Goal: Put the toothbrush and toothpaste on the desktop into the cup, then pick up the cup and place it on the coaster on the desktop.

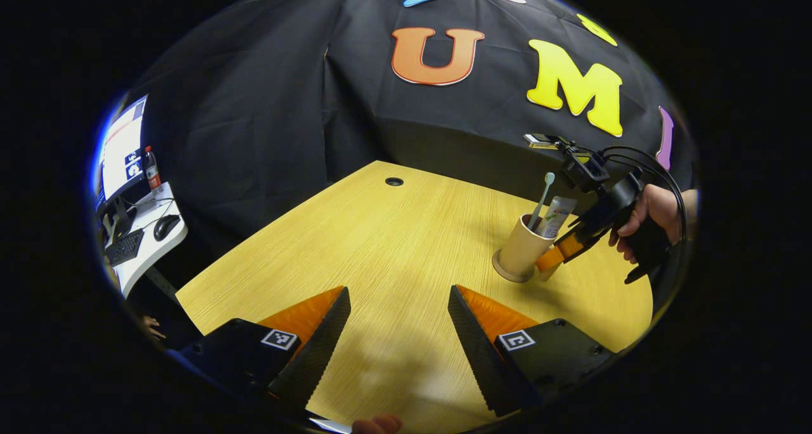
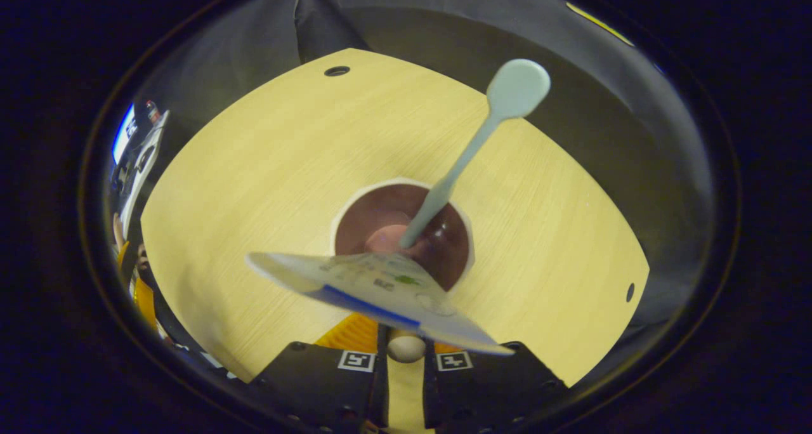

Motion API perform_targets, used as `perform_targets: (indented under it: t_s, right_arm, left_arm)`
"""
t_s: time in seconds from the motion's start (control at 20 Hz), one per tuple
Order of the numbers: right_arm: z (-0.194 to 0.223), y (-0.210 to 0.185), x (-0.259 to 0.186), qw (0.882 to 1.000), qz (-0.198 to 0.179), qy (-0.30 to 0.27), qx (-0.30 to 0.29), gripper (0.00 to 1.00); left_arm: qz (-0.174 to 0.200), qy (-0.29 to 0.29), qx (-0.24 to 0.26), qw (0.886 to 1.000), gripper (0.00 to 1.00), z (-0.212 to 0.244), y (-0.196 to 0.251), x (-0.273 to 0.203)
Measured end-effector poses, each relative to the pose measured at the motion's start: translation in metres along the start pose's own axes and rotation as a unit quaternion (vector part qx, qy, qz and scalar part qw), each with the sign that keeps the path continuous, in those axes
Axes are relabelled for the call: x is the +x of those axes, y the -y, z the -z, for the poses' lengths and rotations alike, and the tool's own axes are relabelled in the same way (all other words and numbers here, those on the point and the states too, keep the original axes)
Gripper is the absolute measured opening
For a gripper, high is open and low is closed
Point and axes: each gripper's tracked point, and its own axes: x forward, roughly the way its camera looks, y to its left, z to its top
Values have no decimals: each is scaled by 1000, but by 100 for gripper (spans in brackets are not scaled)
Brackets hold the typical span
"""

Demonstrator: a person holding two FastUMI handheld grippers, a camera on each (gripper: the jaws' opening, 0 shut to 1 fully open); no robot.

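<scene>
Cup (image 1: 521,251) wall pinched in right gripper (image 1: 550,257) jaws; left gripper (image 1: 399,316) jaws spread, well apart.

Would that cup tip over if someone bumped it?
Probably, fairly easily. The cup is tall and narrow and looks like light paper. The toothbrush and toothpaste stick out above its rim, likely making it top-heavy. The coaster under it seems only slightly wider, so it helps little.

Recording booth in an office: black cloth wall (image 1: 254,136), wooden desk (image 1: 380,243), side monitor (image 1: 120,148) and keyboard (image 1: 124,248).
</scene>
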Motion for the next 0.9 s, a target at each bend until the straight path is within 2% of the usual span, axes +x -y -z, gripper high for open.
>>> perform_targets:
  t_s: [0.1,0.15,0.2,0.3,0.35,0.4,0.6,0.75,0.9]
  right_arm:
    - [0,1,-4,1000,4,7,3,30]
    - [0,0,-7,1000,5,10,6,41]
    - [2,1,-11,1000,6,11,10,45]
    - [6,-5,-18,1000,-3,16,22,69]
    - [9,-8,-23,999,-6,19,30,89]
    - [12,-9,-29,999,-9,23,38,87]
    - [22,-13,-62,994,-23,60,93,95]
    - [33,7,-107,984,-11,106,144,95]
    - [50,40,-165,966,30,171,193,96]
  left_arm:
    - [2,1,4,1000,99,-2,1,-2]
    - [5,2,8,1000,99,-3,2,-3]
    - [7,3,12,1000,99,-5,3,-5]
    - [10,8,24,1000,99,-10,7,-9]
    - [14,14,31,999,99,-14,10,-12]
    - [20,18,36,999,99,-17,14,-14]
    - [44,32,43,998,98,-36,36,-17]
    - [69,62,68,993,98,-66,64,-16]
    - [109,90,87,986,98,-99,102,-22]
